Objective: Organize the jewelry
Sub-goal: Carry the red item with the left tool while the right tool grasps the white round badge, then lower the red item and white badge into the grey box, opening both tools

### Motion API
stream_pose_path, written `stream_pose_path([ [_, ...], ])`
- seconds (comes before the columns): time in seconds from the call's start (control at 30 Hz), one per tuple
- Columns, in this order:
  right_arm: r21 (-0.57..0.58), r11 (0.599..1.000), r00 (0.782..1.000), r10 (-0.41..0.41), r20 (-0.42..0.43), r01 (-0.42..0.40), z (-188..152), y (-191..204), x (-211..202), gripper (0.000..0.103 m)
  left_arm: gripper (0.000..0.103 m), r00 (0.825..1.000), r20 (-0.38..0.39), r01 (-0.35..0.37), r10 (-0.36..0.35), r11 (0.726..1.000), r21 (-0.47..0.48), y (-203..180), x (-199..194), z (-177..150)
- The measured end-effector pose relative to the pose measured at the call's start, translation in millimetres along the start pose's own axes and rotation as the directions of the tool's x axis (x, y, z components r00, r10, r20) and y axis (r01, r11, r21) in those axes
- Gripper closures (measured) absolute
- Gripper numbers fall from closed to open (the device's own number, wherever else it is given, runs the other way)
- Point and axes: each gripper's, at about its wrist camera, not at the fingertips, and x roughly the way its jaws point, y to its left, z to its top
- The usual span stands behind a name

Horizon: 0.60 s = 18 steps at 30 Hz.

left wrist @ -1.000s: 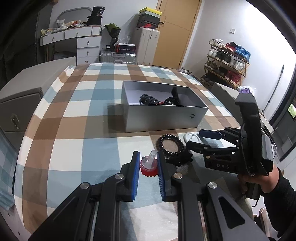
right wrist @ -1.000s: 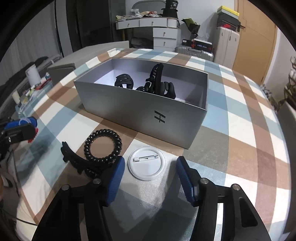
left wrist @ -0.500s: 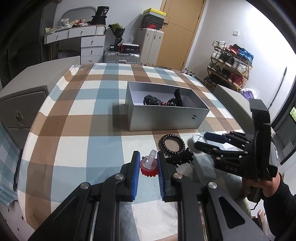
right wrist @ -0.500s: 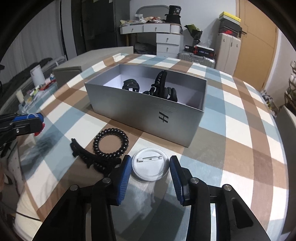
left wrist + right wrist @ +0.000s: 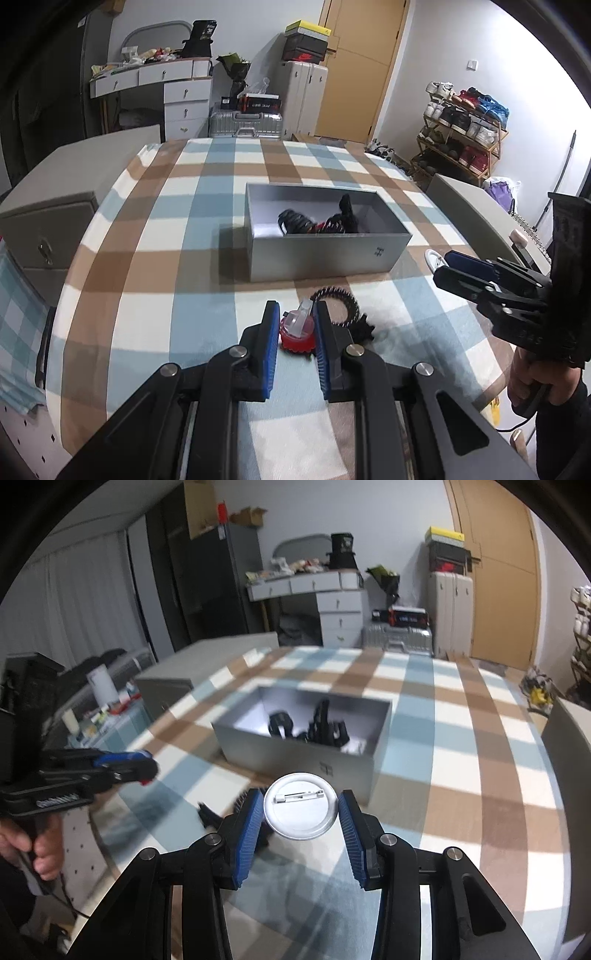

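My left gripper (image 5: pixel 295 326) is shut on a small red and clear piece (image 5: pixel 297 332), held above the checked tablecloth. My right gripper (image 5: pixel 301 810) is shut on a round white pin badge (image 5: pixel 301 806), pin side up, lifted off the table in front of the grey box (image 5: pixel 280 753). The box (image 5: pixel 325 254) holds black hair claws (image 5: pixel 317 221). A black coil hair tie (image 5: pixel 338 299) and a black hair claw (image 5: pixel 364 330) lie on the cloth just right of my left gripper.
A grey cabinet (image 5: pixel 40 229) stands at the table's left edge and another (image 5: pixel 469 206) at the right. The other gripper and hand (image 5: pixel 74 775) show at the left of the right wrist view. Drawers, suitcases and a shoe rack stand behind.
My right gripper closed on the white badge and lifted it off the cloth. Both grippers rose and pulled back from the box. The left still holds the red piece.
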Motion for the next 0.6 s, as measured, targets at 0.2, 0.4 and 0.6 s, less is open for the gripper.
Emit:
stream_pose_path([
  [0.2,0.017,0.998,0.997,0.06,0.045,-0.061,14.5,-4.7,-0.9,0.062,0.09,0.999,0.019,0.031,-0.031,0.999,0.024,-4.7,6.8,17.6],
  [0.4,0.021,0.996,0.993,0.087,0.078,-0.089,28.3,-10.3,7.7,0.062,0.09,0.998,0.034,0.053,-0.054,0.998,0.028,-7.8,15.5,35.4],
  [0.6,0.078,0.989,0.989,0.121,0.082,-0.128,42.4,-25.6,20.7,0.062,0.09,0.995,0.042,0.089,-0.09,0.996,0.033,-10.4,28.0,54.3],
])
